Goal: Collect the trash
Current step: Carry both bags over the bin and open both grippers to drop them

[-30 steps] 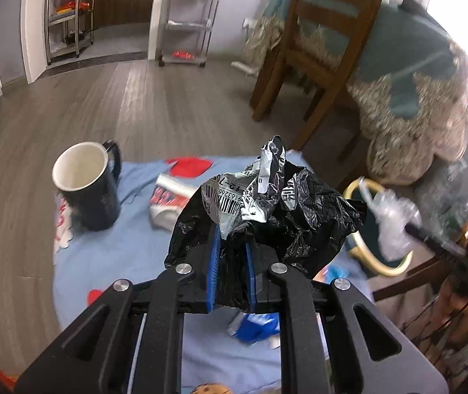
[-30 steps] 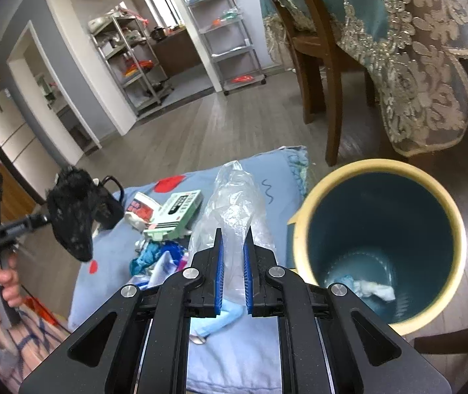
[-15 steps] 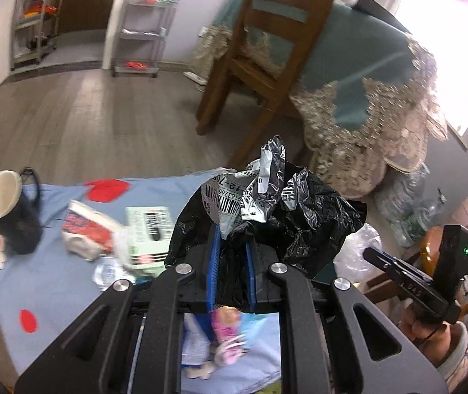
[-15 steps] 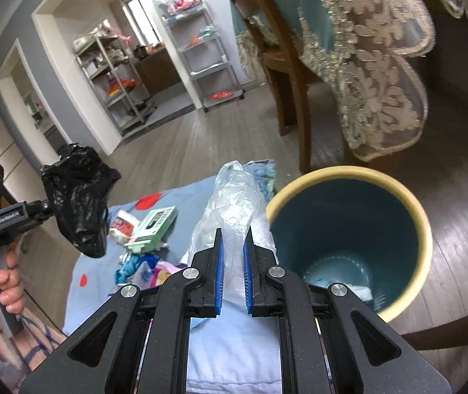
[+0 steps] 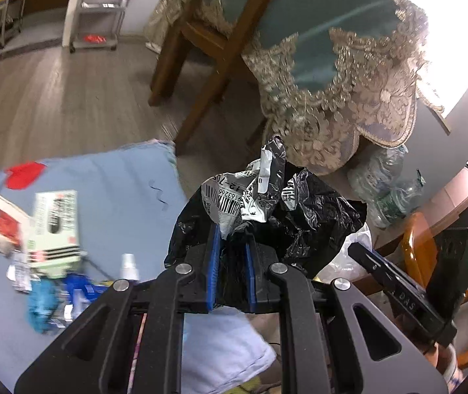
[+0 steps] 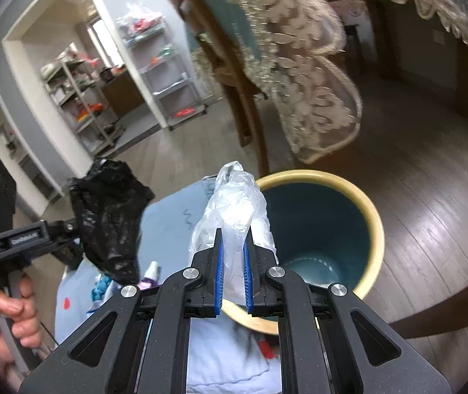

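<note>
Left wrist view: left hand-held gripper [image 5: 230, 249] clamps black bag [image 5: 313, 220], hiding bin; right hand-held gripper [image 6: 233, 262] pinches clear bag [image 6: 234, 210].

- Left gripper [image 5: 230, 256]: matte black frame, blue ribbed pads lining the inner faces of both jaws.
- Round silver screws sit behind each jaw, two per side.
- Right gripper [image 6: 233, 262]: the same black build, blue pads, triangular cut-outs in the arms behind the jaws.
</note>
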`<action>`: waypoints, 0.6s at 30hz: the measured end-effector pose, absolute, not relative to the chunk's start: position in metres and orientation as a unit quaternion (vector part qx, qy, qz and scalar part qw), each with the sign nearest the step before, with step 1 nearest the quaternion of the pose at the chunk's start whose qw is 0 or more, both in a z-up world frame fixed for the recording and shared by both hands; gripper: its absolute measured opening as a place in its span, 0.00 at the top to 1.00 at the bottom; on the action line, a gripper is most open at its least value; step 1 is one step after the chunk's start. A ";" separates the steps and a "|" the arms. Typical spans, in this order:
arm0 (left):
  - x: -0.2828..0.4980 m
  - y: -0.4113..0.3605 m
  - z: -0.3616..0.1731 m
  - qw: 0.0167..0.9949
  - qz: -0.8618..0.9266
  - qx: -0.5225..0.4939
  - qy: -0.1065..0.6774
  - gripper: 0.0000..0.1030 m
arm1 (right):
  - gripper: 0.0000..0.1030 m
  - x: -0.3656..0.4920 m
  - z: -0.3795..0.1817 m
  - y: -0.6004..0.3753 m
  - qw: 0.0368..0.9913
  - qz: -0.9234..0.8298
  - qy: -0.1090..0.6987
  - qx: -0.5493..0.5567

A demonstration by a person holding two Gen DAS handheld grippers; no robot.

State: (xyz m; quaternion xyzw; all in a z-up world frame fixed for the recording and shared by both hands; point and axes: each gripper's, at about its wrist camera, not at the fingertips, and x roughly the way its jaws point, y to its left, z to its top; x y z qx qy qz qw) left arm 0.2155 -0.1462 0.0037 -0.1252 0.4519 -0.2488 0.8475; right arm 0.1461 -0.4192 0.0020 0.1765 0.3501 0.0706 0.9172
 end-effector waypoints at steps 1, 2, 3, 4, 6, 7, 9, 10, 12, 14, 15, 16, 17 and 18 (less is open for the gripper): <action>0.220 -0.154 -0.002 0.842 -0.253 -0.134 0.458 0.87 | 0.89 0.145 0.001 -0.422 0.917 0.066 0.350 0.179; 0.222 -0.158 -0.005 0.837 -0.256 -0.140 0.462 0.87 | 0.89 0.145 0.000 -0.426 0.916 0.062 0.350 0.184; 0.225 -0.165 -0.010 0.832 -0.259 -0.146 0.468 0.87 | 0.89 0.145 -0.001 -0.429 0.916 0.058 0.351 0.187; 0.227 -0.170 -0.012 0.829 -0.262 -0.151 0.470 0.87 | 0.89 0.144 -0.002 -0.432 0.915 0.055 0.351 0.189; 0.230 -0.181 -0.017 0.824 -0.266 -0.155 0.475 0.87 | 0.89 0.144 -0.004 -0.437 0.915 0.047 0.352 0.193; 0.232 -0.188 -0.019 0.823 -0.268 -0.154 0.477 0.87 | 0.89 0.143 -0.005 -0.439 0.915 0.043 0.352 0.194; 0.238 -0.201 -0.027 0.818 -0.270 -0.155 0.483 0.87 | 0.89 0.143 -0.009 -0.444 0.911 0.036 0.356 0.203; 0.241 -0.207 -0.030 0.817 -0.269 -0.153 0.487 0.87 | 0.89 0.143 -0.010 -0.446 0.910 0.033 0.358 0.209; 0.246 -0.218 -0.039 0.814 -0.272 -0.150 0.491 0.87 | 0.89 0.145 -0.014 -0.449 0.907 0.025 0.361 0.214; 0.251 -0.228 -0.048 0.811 -0.274 -0.145 0.497 0.87 | 0.89 0.149 -0.018 -0.449 0.905 0.019 0.367 0.213; 0.254 -0.231 -0.052 0.809 -0.275 -0.143 0.499 0.87 | 0.89 0.151 -0.020 -0.450 0.904 0.016 0.370 0.214; 0.256 -0.234 -0.057 0.807 -0.274 -0.140 0.504 0.84 | 0.89 0.151 -0.021 -0.450 0.903 0.015 0.373 0.214; 0.257 -0.235 -0.061 0.804 -0.277 -0.140 0.508 0.80 | 0.89 0.153 -0.024 -0.450 0.901 0.013 0.376 0.215; 0.258 -0.236 -0.063 0.803 -0.277 -0.139 0.510 0.77 | 0.89 0.154 -0.026 -0.450 0.900 0.011 0.378 0.215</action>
